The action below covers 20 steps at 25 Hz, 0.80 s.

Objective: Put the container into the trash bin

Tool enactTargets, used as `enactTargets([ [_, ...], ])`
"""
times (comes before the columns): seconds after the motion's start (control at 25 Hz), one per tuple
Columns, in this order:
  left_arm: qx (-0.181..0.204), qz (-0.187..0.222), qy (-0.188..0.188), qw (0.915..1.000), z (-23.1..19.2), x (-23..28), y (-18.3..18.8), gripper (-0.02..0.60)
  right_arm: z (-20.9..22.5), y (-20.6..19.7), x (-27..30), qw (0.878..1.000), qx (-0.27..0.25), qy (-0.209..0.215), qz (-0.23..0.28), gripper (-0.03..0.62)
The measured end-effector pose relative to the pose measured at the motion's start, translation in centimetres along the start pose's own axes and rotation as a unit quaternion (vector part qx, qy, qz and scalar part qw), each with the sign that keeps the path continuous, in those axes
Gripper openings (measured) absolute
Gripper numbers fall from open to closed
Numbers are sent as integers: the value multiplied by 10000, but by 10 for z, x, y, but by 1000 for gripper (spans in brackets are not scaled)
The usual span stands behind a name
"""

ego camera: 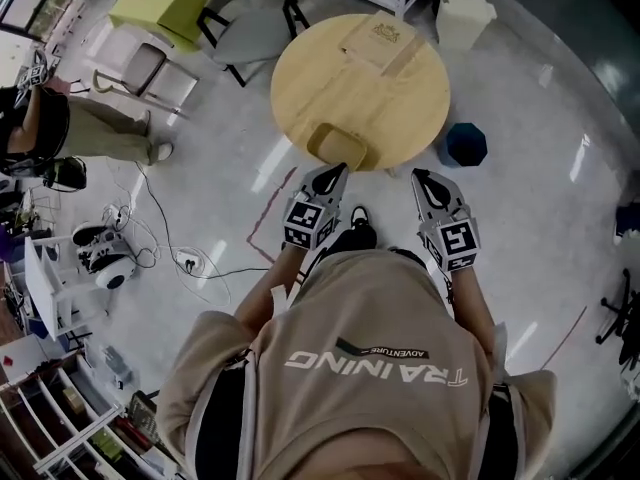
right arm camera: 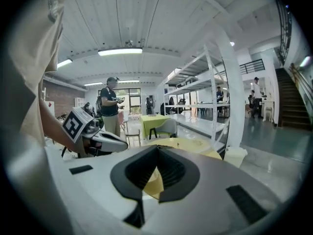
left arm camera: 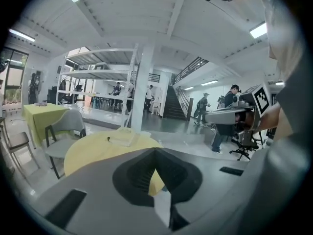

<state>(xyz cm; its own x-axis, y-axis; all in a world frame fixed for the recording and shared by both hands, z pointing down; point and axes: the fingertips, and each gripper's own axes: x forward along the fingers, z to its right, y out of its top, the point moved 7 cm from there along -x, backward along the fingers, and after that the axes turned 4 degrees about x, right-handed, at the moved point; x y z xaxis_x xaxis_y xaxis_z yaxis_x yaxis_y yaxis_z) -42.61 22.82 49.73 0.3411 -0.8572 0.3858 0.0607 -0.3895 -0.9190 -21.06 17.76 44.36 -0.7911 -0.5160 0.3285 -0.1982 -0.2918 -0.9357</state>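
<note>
You are standing in a big open hall fitted out as a lab or shared workspace, not a home. A pale polished floor (ego camera: 540, 218) runs everywhere and reflects the long strip lights (right arm camera: 120, 52) on the ribbed white ceiling. Tall white shelving racks (left arm camera: 105, 75) rise on posts, and a staircase (left arm camera: 171, 106) climbs to an upper level with railings. Around your round wooden desk (ego camera: 330, 83) stand a grey chair (ego camera: 250, 28) and a table under a yellow-green cloth (ego camera: 165, 3). Cables and a power strip (ego camera: 185, 260) trail across the floor, and other people (left arm camera: 232, 102) stand working with equipment nearby.
</note>
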Motion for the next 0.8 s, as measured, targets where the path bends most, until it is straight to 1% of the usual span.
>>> enactTargets([
  [0.24,63,-272,-143,9995,-27,26,-7,2,2,-1,29,9994,31,-319,-144,5],
  [0.4,30,-491,-263,9984,-28,45,-24,2,4,-10,39,9986,39,-477,-245,5],
  [0.52,-106,-652,-220,9976,-26,54,-31,2,6,-15,46,9986,-21,-424,-316,5],
  [0.8,-216,-933,-76,9954,-24,76,-34,3,22,-21,58,9994,25,-85,-332,5],
])
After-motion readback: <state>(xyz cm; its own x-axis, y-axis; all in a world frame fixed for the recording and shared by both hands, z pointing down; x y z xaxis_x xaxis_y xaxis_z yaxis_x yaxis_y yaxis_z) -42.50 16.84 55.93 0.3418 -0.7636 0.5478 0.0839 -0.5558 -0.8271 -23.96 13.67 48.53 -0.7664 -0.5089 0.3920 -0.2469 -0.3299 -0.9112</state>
